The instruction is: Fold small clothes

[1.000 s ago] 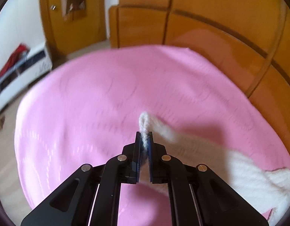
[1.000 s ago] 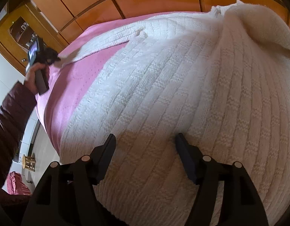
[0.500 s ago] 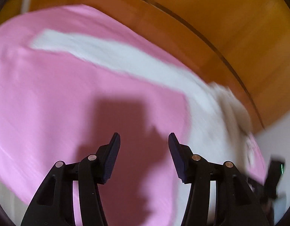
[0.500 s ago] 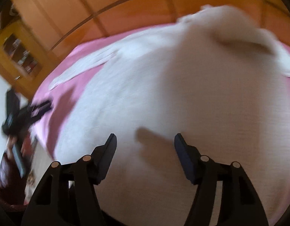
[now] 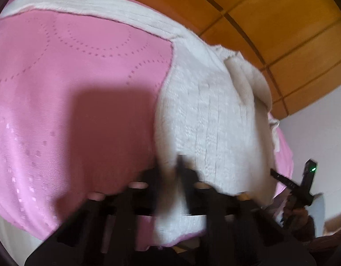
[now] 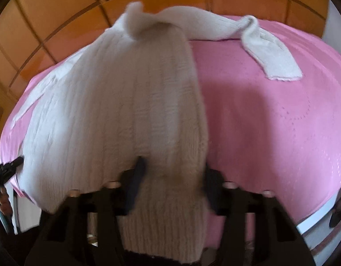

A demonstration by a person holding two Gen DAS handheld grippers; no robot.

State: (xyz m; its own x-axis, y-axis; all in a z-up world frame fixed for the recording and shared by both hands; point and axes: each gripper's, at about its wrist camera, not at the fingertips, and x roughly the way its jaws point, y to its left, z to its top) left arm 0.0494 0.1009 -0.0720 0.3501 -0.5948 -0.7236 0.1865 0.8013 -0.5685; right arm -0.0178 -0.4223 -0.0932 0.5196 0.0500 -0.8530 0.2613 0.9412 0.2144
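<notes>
Even warm daylight; motion blur; fisheye-bent edges; dark vignette

My left camera looks steeply down, close over the sweater's (image 5: 205,115) near-left hem on the pink bed (image 5: 59,77); my right camera does likewise over its near-right hem. Both share the sweater and the wooden headboard (image 6: 59,22) beyond it.

pink bedspread (image 5: 70,71) (dotted), wooden panelling (image 5: 270,22)
</notes>
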